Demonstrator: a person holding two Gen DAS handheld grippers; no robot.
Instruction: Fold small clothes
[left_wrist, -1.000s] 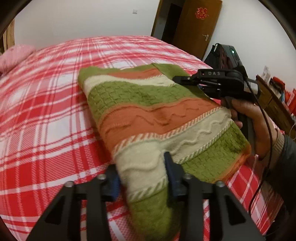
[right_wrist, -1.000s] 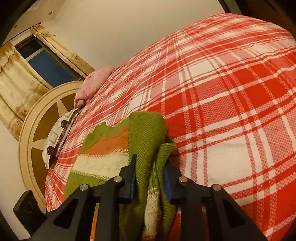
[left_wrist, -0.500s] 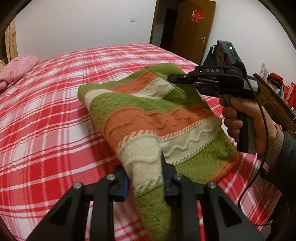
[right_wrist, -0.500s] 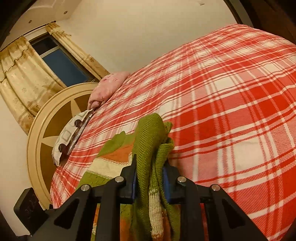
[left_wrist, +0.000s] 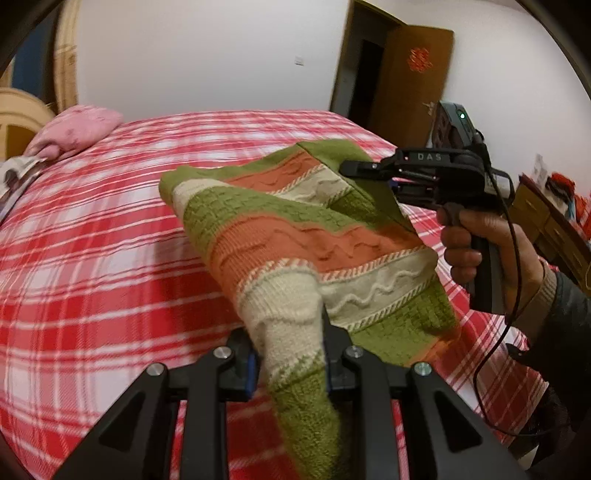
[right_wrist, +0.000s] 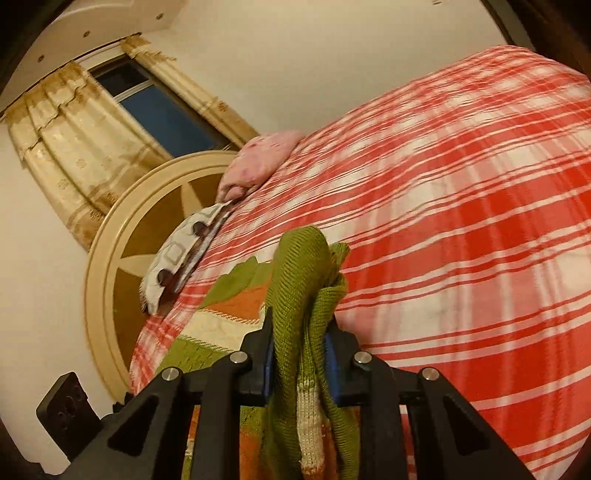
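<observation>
Knitwear, one striped sweater (left_wrist: 295, 236) in green, orange and cream, hangs lifted over the red plaid bed (left_wrist: 92, 258), its long axis running from the near left gripper (left_wrist: 290, 354) away toward the right gripper (left_wrist: 360, 171). The left jaws have just been closing and now clamp a cream and green bunch of it. In the right wrist view the right gripper (right_wrist: 299, 343) pinches green folds, jaws narrowly apart around the cloth. Two grippers, one pink pillow (left_wrist: 77, 125).
</observation>
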